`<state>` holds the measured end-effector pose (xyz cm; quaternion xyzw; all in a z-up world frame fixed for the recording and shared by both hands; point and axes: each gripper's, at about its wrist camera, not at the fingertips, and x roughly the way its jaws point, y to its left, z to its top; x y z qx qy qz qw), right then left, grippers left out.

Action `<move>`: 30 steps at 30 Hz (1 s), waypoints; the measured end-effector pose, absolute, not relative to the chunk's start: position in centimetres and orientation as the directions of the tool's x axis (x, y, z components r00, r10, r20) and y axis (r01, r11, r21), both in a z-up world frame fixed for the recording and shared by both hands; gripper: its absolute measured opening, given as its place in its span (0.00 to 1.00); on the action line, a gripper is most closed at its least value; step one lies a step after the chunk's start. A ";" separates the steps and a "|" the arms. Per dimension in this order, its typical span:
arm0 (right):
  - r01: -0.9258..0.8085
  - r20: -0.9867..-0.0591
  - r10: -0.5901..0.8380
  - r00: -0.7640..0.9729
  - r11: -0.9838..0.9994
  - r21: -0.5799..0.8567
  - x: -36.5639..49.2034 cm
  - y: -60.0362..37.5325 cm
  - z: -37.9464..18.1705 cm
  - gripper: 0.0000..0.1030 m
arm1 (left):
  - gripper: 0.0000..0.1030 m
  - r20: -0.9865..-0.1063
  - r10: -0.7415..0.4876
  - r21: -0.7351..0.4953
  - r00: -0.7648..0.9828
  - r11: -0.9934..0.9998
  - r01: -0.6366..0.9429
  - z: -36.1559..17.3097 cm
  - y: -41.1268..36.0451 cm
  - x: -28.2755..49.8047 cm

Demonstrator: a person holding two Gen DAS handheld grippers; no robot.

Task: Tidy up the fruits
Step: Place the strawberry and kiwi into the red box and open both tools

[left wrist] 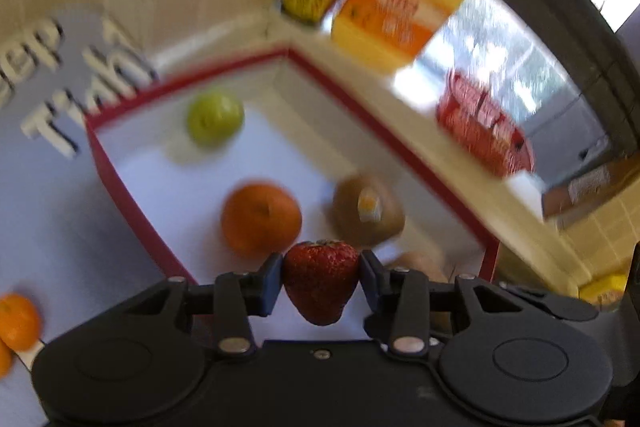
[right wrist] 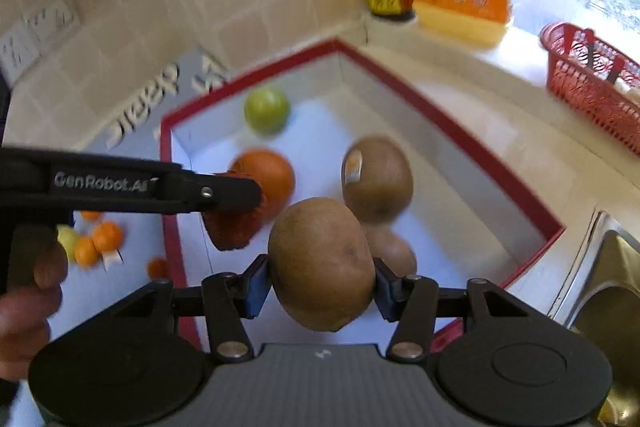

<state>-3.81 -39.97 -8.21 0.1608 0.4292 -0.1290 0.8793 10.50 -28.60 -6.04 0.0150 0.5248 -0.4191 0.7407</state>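
While both claws are hovering above the red-rimmed box, we are carrying fruit in each: the left claw is clamped on a strawberry, the right claw on a kiwi. Ahead of the claws an orange, a green apple and a stickered kiwi are lying inside the box. To place well, we are judging it best to lower each fruit onto bare floor, beside its kind, before parting the fingers gently.

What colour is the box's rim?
Red, on the box rim, clearest in the right wrist view.
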 end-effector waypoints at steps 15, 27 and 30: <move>0.307 -0.800 -0.182 0.572 0.952 0.003 -2.4 -37.2 -8.0 0.45 | 0.48 -0.822 -0.543 -0.283 0.172 0.651 0.705 -6.4 -30.4 9.9; 0.347 -0.773 -0.204 0.600 0.938 0.021 -4.0 -37.3 -6.0 0.51 | 0.71 -0.777 -0.599 -0.330 0.194 0.650 0.685 -4.4 -27.0 9.2; 0.333 -0.765 -0.197 0.613 0.943 0.024 -4.1 -36.4 -5.3 0.52 | 0.72 -0.759 -0.612 -0.332 0.222 0.658 0.676 -3.1 -25.5 8.9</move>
